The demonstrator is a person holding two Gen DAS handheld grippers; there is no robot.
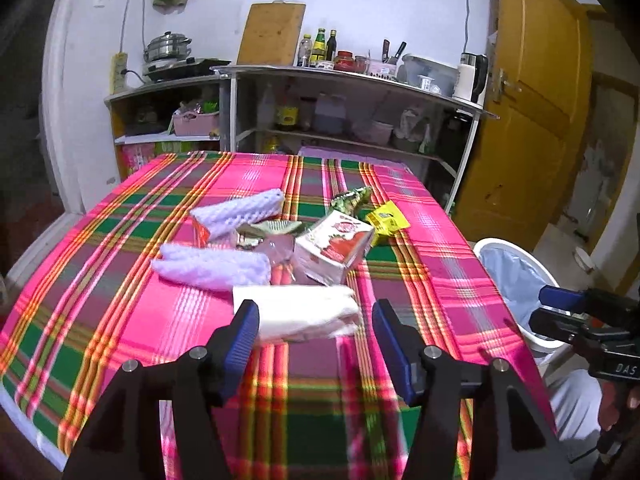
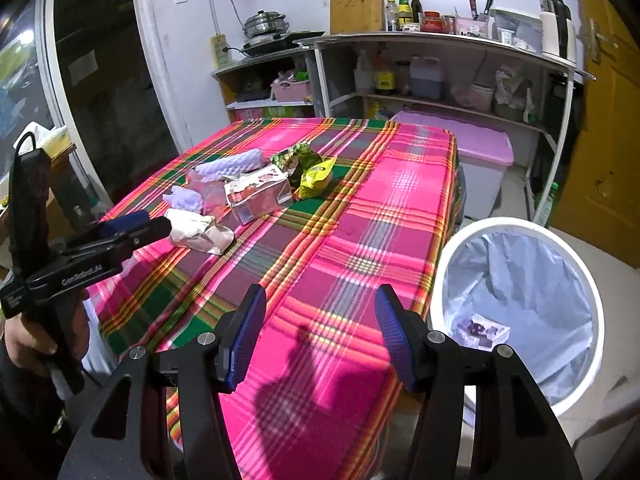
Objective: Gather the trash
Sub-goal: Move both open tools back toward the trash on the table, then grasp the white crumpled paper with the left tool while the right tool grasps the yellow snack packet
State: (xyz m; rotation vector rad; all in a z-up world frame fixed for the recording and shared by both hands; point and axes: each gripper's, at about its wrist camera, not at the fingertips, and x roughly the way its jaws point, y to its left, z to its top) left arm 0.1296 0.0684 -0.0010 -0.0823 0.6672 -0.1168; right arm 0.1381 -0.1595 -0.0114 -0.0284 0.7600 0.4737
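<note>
Trash lies heaped mid-table on the plaid cloth: two white foam nets, a red-and-white carton, a yellow wrapper, a green wrapper and a crumpled white paper. My left gripper is open, its blue pads flanking the near edge of the white paper without pressing it. From the right wrist, the left gripper points at that paper. My right gripper is open and empty over bare cloth near the table's corner. It shows at the right edge.
A white bin with a pale liner stands on the floor right of the table, with a small printed box at its bottom. A pink-lidded storage box, metal shelves with bottles and a yellow door stand behind. A hand holds each gripper.
</note>
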